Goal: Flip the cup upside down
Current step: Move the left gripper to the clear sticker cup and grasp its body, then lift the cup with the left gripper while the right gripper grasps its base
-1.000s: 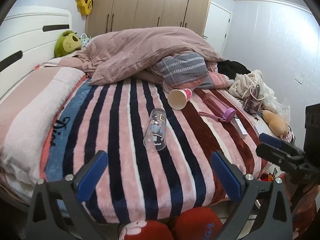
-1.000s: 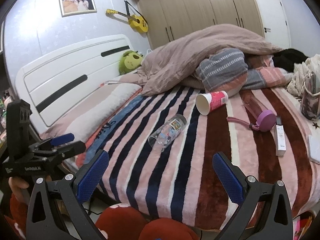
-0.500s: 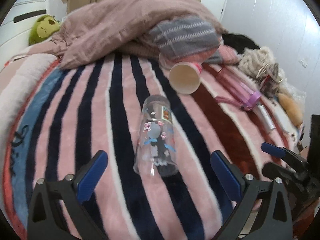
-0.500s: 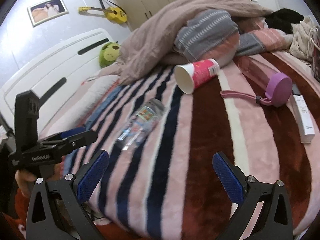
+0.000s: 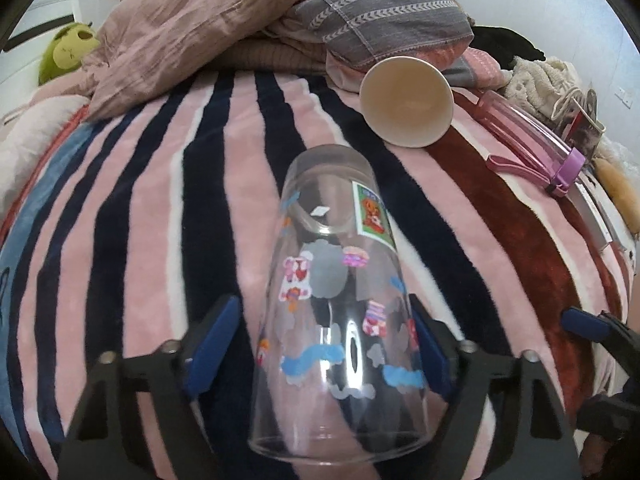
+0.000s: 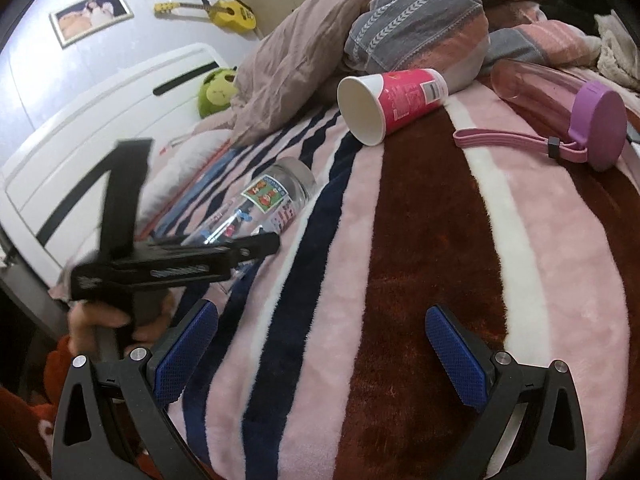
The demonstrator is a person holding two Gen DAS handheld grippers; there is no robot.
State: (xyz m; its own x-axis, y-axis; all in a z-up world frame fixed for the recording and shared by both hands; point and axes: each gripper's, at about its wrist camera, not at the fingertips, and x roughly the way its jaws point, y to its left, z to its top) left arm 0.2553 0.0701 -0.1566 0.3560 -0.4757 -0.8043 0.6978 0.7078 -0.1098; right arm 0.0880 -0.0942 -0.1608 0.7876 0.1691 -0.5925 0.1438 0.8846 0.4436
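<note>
A clear glass cup [image 5: 336, 296] with cartoon stickers lies on its side on the striped blanket [image 5: 132, 216], its open mouth toward me. My left gripper [image 5: 320, 344] is open, with its blue pads on either side of the cup's mouth end; the right pad is close to the glass, the left pad is apart from it. In the right wrist view the cup [image 6: 264, 204] lies at the left with the left gripper [image 6: 256, 248] over it. My right gripper [image 6: 320, 356] is open and empty above the blanket [image 6: 420, 280].
A pink paper cup [image 6: 392, 100] lies on its side beyond the glass, also in the left wrist view [image 5: 406, 102]. A pink bottle with a purple lid [image 6: 576, 120] lies at the right. A heap of bedding [image 5: 248, 12] fills the back. A white headboard [image 6: 80, 128] is at the left.
My left gripper has moved forward and down until its pads flank the glass cup. My right gripper has moved closer to the blanket. The cup has not moved.
</note>
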